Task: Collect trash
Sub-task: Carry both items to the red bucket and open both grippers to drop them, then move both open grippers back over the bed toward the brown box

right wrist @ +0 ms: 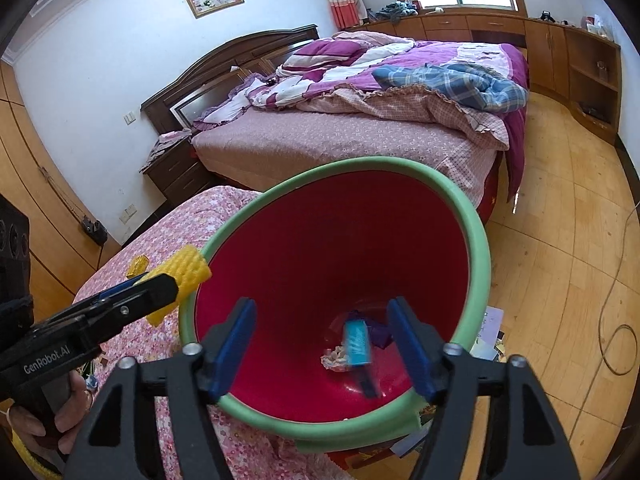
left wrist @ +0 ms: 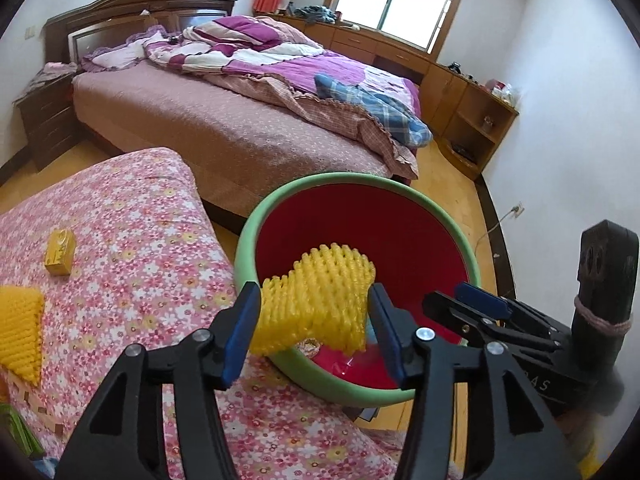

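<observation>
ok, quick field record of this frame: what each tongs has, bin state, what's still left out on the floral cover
left tongs: shut on yellow foam net, held over the bin's near rim
right tongs: open, holding nothing, aimed into the bin
bin: red inside, green rim, tilted toward the cameras, beside the floral cover
bin contents: blue wrapper, crumpled paper, a dark purple piece, unclear
left out: yellow box, second foam net
</observation>
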Demonstrator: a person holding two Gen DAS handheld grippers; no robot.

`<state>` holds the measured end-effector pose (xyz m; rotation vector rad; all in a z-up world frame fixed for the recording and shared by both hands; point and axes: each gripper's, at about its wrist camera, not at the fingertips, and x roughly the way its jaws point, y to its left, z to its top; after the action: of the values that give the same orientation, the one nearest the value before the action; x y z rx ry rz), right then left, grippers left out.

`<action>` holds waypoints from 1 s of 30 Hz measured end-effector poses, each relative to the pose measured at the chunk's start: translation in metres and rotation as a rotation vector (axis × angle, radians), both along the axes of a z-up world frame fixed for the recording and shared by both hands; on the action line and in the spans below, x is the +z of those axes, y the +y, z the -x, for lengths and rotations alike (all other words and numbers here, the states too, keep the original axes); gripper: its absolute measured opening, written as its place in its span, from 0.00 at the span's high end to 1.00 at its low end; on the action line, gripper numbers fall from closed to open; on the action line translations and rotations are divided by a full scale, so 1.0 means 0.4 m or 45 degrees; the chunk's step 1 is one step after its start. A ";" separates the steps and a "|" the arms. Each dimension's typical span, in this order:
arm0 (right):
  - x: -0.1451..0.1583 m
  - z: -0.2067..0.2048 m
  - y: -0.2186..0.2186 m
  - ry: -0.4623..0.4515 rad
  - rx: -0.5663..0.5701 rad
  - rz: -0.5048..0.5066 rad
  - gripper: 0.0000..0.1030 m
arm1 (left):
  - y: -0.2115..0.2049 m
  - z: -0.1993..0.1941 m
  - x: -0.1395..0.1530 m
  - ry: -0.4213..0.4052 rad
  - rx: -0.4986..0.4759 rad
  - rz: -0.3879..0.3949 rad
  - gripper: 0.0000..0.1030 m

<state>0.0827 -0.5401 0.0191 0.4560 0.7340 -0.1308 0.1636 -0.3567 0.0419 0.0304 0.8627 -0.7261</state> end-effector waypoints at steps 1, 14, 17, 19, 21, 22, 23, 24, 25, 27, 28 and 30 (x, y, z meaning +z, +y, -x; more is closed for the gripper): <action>0.001 0.001 0.000 -0.001 0.001 -0.002 0.29 | 0.005 -0.001 0.001 0.004 0.008 0.003 0.45; 0.051 0.044 0.036 -0.057 -0.010 0.027 0.29 | 0.073 0.020 0.045 0.018 0.044 0.072 0.45; 0.066 0.058 0.053 -0.066 -0.003 0.035 0.29 | 0.094 0.031 0.059 0.013 0.056 0.080 0.45; 0.076 0.066 0.066 -0.072 0.003 0.036 0.29 | 0.108 0.039 0.069 0.012 0.064 0.087 0.45; 0.088 0.075 0.085 -0.081 0.012 0.040 0.29 | 0.130 0.052 0.078 0.005 0.082 0.084 0.45; 0.092 0.079 0.092 -0.085 0.018 0.040 0.29 | 0.141 0.059 0.081 0.001 0.090 0.085 0.45; 0.096 0.082 0.099 -0.088 0.022 0.040 0.29 | 0.151 0.064 0.084 0.000 0.095 0.089 0.45; 0.102 0.085 0.108 -0.093 0.029 0.038 0.29 | 0.164 0.071 0.089 0.000 0.103 0.090 0.45; 0.108 0.088 0.119 -0.098 0.036 0.038 0.29 | 0.171 0.074 0.090 -0.001 0.110 0.089 0.45; 0.119 0.094 0.138 -0.105 0.052 0.038 0.29 | 0.197 0.086 0.100 -0.006 0.129 0.093 0.45; 0.124 0.097 0.148 -0.109 0.059 0.039 0.29 | 0.212 0.091 0.105 -0.009 0.139 0.095 0.45; 0.136 0.103 0.172 -0.120 0.075 0.039 0.29 | 0.237 0.101 0.114 -0.015 0.158 0.092 0.45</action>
<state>0.0417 -0.4712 0.0736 0.4082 0.6512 -0.0647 0.1234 -0.2620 0.0876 -0.0826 0.8194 -0.6392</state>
